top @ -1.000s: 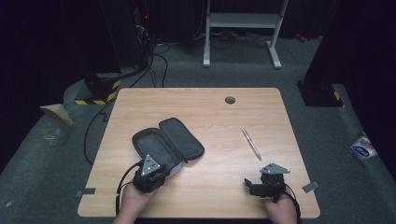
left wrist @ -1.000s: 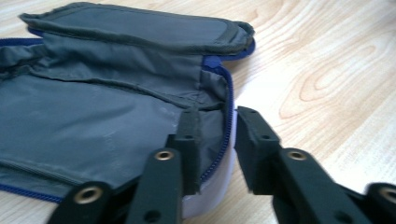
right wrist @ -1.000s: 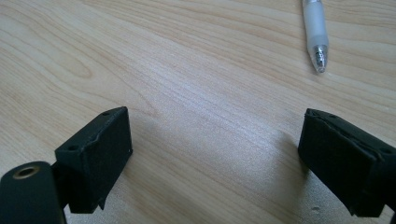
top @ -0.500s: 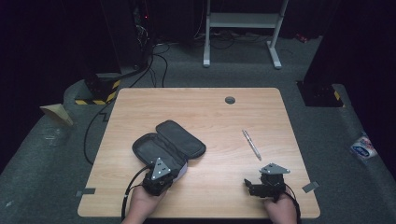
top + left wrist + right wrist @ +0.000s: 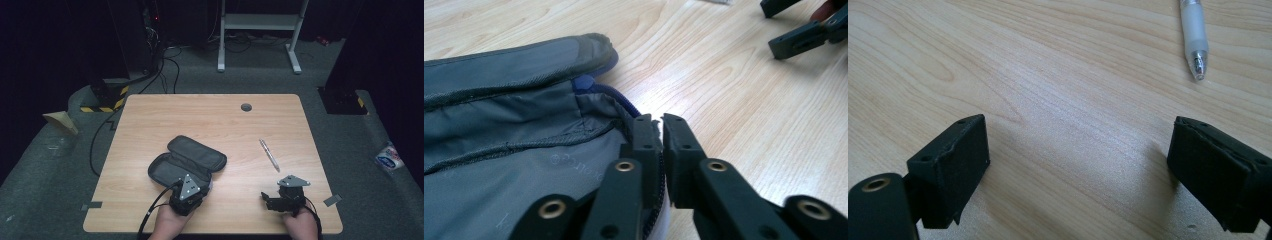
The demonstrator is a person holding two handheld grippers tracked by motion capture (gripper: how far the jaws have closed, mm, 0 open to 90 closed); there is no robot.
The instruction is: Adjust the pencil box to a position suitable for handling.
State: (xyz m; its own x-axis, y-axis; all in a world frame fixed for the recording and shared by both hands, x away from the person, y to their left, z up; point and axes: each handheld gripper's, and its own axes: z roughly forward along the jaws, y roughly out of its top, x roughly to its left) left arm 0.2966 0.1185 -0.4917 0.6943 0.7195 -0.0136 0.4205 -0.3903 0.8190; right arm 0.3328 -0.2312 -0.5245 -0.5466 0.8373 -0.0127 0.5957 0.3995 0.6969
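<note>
A dark grey pencil case [image 5: 187, 160] lies open near the table's front left, its lid folded back. My left gripper [image 5: 192, 187] sits at the case's near right edge. In the left gripper view its jaws are pinched on the case's zipper rim [image 5: 655, 125], with grey lining [image 5: 514, 150] stretching off to the left. My right gripper [image 5: 275, 199] rests low over bare wood at the front right, jaws wide apart with nothing between them [image 5: 1078, 165]. A clear pen [image 5: 269, 154] lies beyond it; its tip [image 5: 1198, 62] shows in the right gripper view.
The wooden table [image 5: 210, 120] has a round cable grommet [image 5: 246, 107] near its far edge. Tape marks sit at the front corners [image 5: 91, 205]. Cables and a white stand frame [image 5: 260, 30] are on the floor behind. The right gripper's jaws [image 5: 796, 40] appear far off in the left gripper view.
My left gripper has moved rightward along the case's near edge, and the case has shifted and turned slightly with it. The right gripper has stayed put.
</note>
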